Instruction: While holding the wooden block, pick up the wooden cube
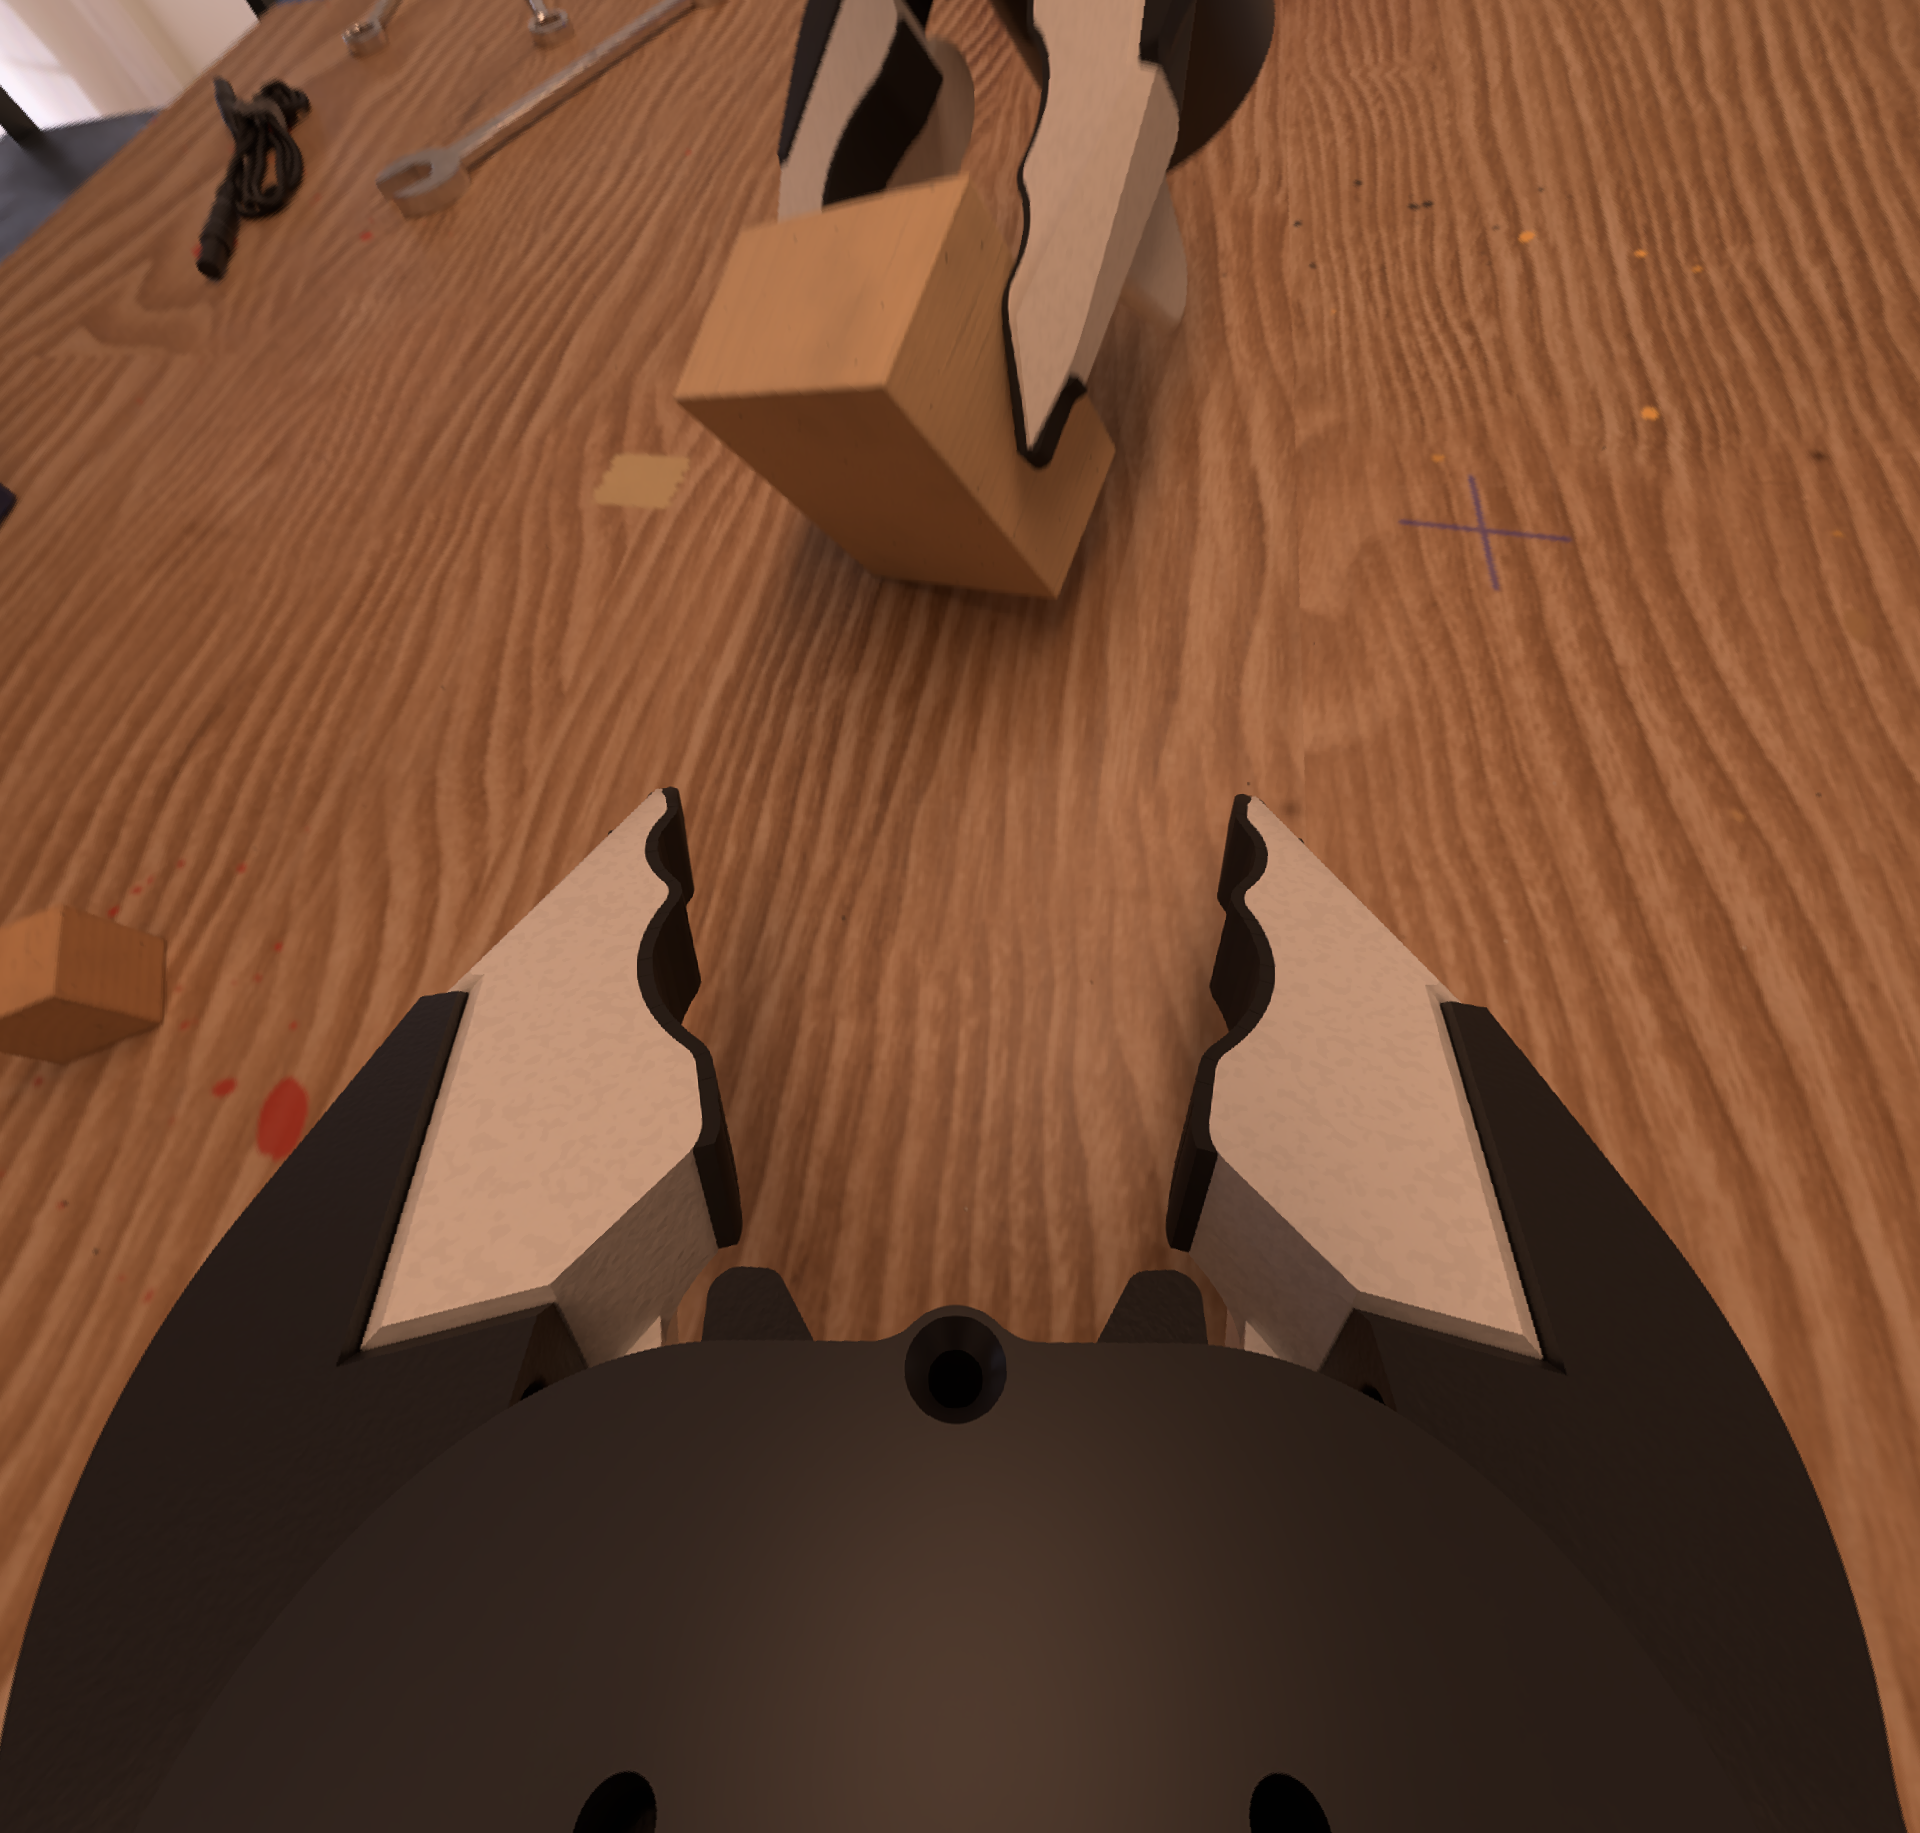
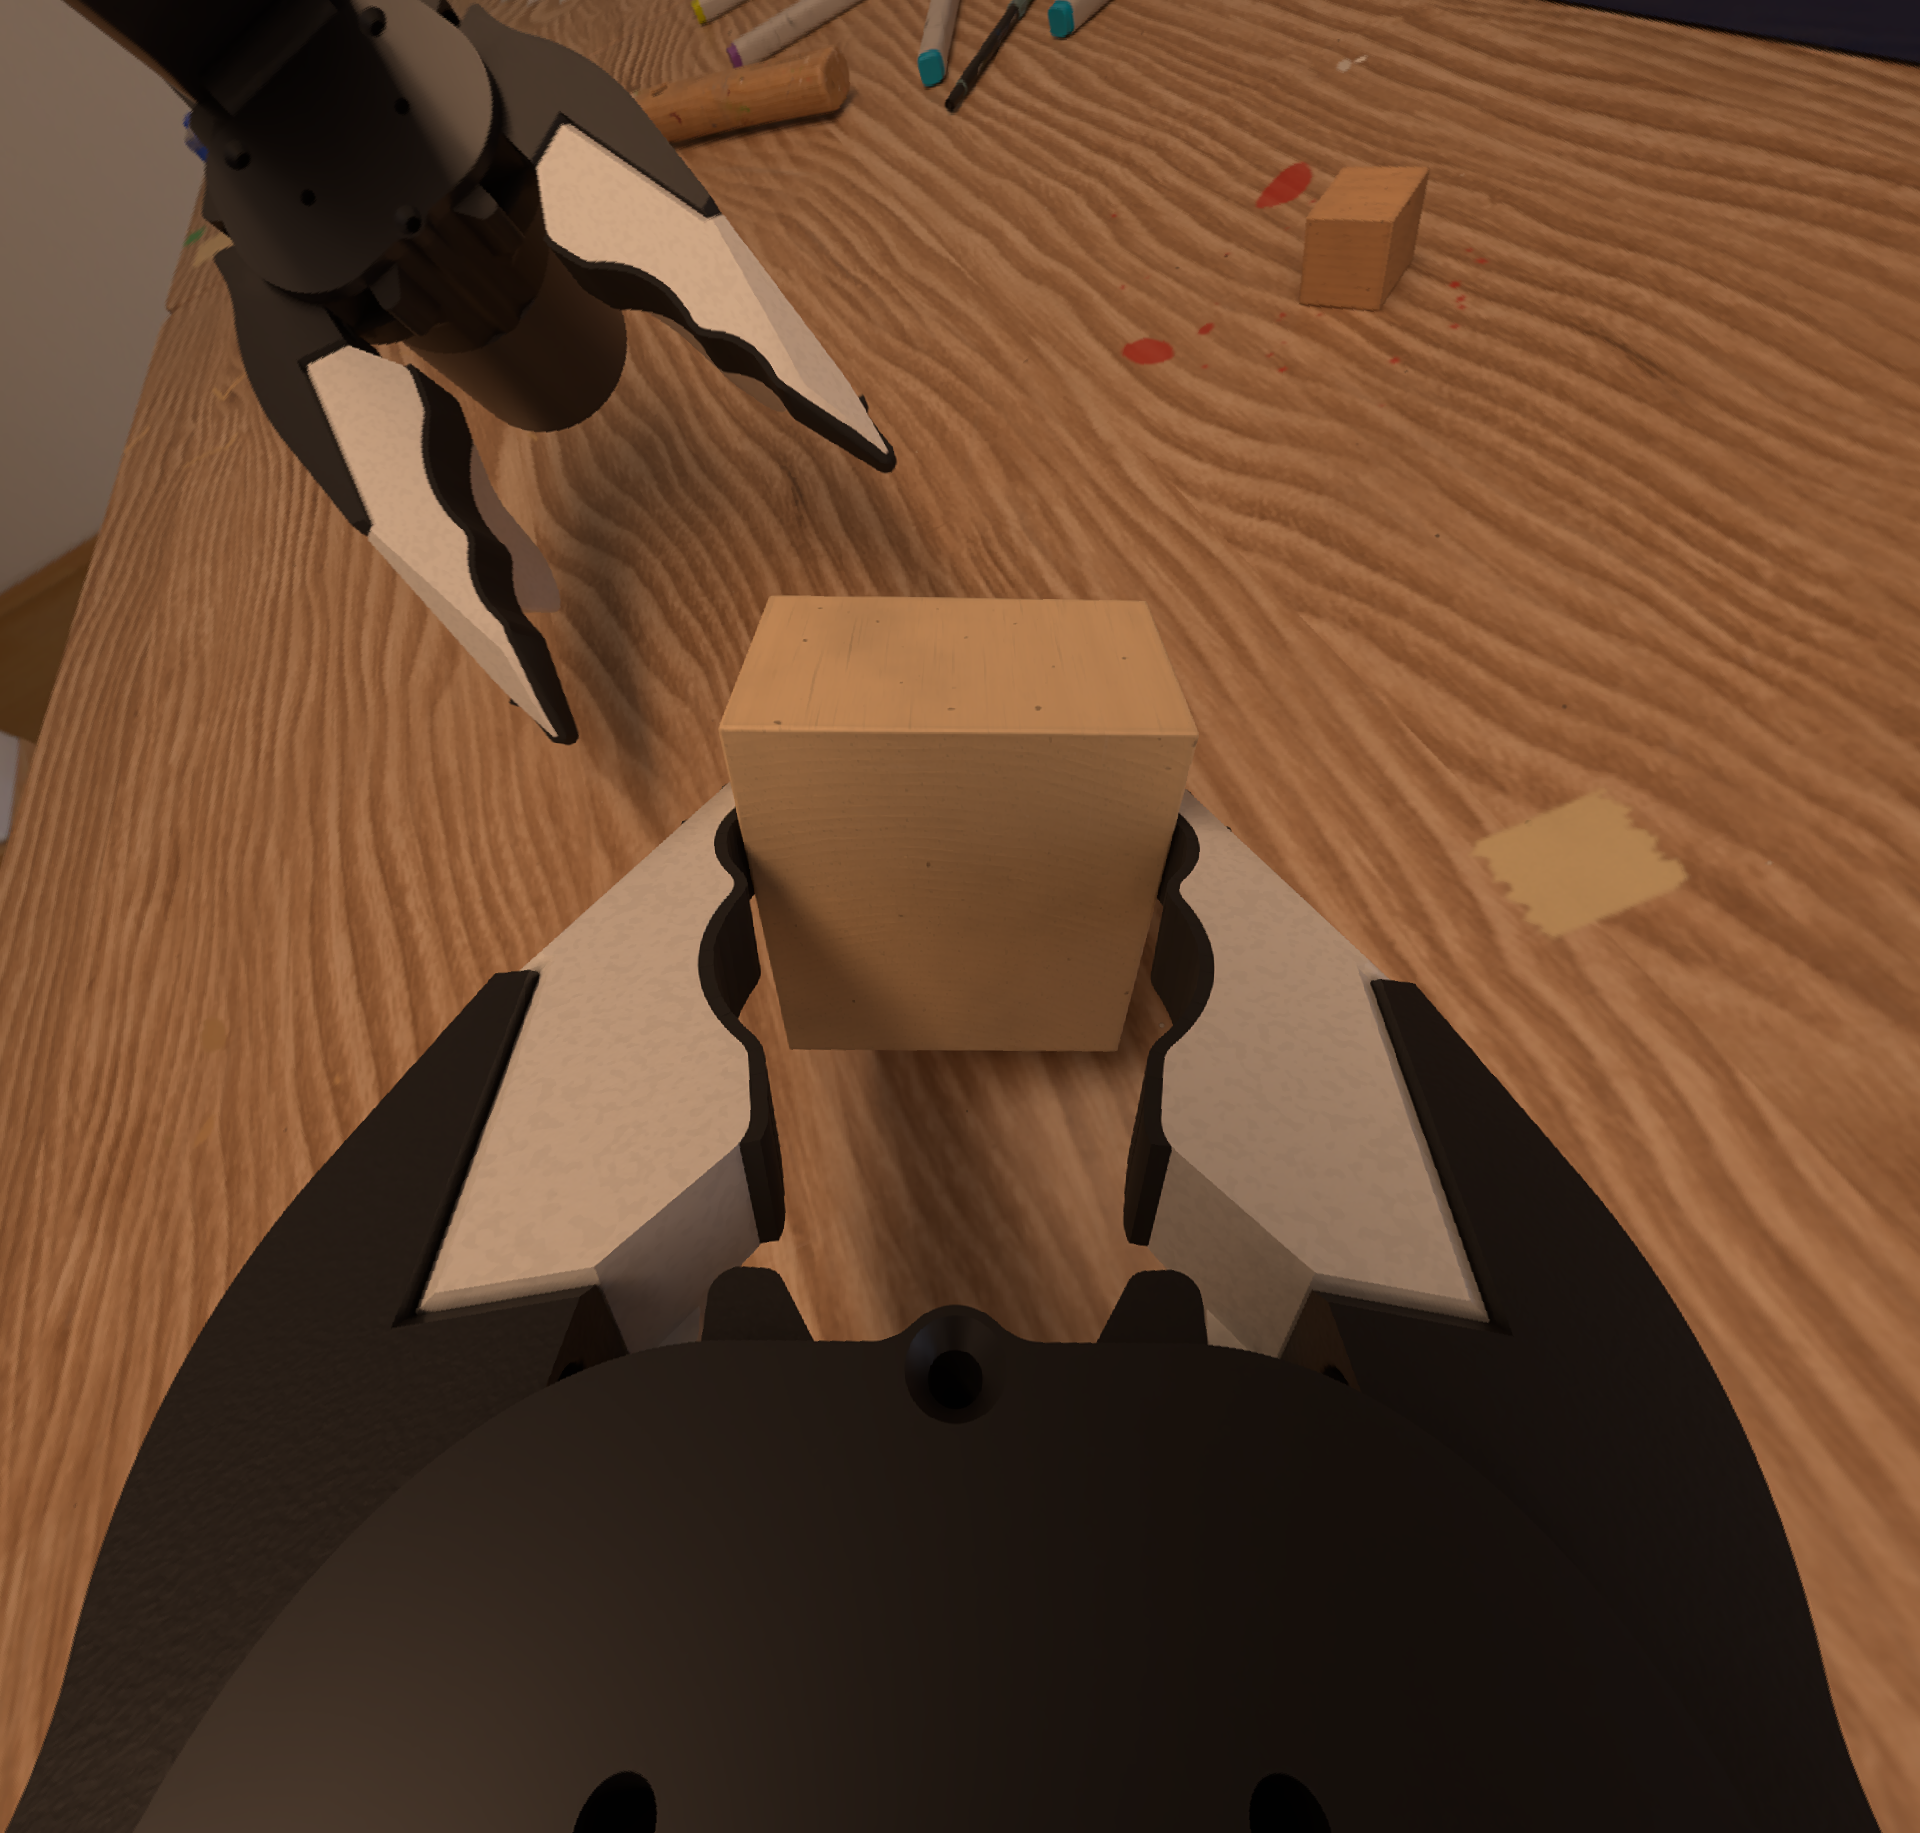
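wooden cube [image 1: 75, 983] left of left gripper [image 1: 956, 817]

Left tool [image 1: 956, 817] jaws spread, empty; right tool [image 2: 956, 817] clamped, angled down.

wooden cube [image 2: 1359, 237] on table [image 2: 1558, 588], beyond wooden block [image 2: 951, 838]

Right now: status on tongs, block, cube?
Right tongs shut on wooden block. Left tongs open, empty. Wooden cube untouched on table, off to the side. Path clear.
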Action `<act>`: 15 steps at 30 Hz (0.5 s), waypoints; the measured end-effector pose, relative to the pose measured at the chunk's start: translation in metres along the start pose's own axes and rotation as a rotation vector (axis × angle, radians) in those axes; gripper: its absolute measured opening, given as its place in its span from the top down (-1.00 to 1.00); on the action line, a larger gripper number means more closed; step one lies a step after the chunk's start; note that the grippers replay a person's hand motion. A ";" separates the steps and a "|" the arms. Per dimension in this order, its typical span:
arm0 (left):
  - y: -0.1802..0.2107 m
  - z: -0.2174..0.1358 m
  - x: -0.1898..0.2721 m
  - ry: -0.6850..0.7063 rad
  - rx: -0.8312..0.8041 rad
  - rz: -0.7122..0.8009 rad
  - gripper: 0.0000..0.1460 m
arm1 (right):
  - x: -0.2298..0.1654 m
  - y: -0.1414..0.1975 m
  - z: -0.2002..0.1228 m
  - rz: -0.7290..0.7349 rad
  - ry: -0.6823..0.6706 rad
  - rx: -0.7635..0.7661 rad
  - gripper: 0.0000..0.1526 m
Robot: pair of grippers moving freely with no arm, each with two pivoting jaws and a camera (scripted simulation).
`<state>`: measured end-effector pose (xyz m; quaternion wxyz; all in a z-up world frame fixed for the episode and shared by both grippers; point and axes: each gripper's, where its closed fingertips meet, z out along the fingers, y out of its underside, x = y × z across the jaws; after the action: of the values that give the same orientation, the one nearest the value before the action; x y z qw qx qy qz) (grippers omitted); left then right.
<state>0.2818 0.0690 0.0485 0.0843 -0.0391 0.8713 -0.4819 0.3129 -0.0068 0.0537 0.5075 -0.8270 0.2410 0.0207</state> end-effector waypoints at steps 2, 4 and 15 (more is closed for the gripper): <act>0.007 -0.001 0.001 -0.007 -0.019 -0.011 -0.43 | -0.002 -0.002 -0.004 -0.023 -0.009 -0.012 -0.01; 0.010 -0.009 0.000 -0.031 -0.011 -0.022 -0.53 | -0.005 -0.002 -0.014 -0.056 -0.019 -0.010 -0.01; 0.035 -0.001 -0.022 -0.134 -0.179 -0.009 -0.73 | 0.027 0.018 -0.074 -0.120 0.115 0.062 -0.01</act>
<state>0.3040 0.0917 0.0215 0.1363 -0.0822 0.9031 -0.3990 0.3138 -0.0865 0.0675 0.5186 -0.8236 0.2204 -0.0646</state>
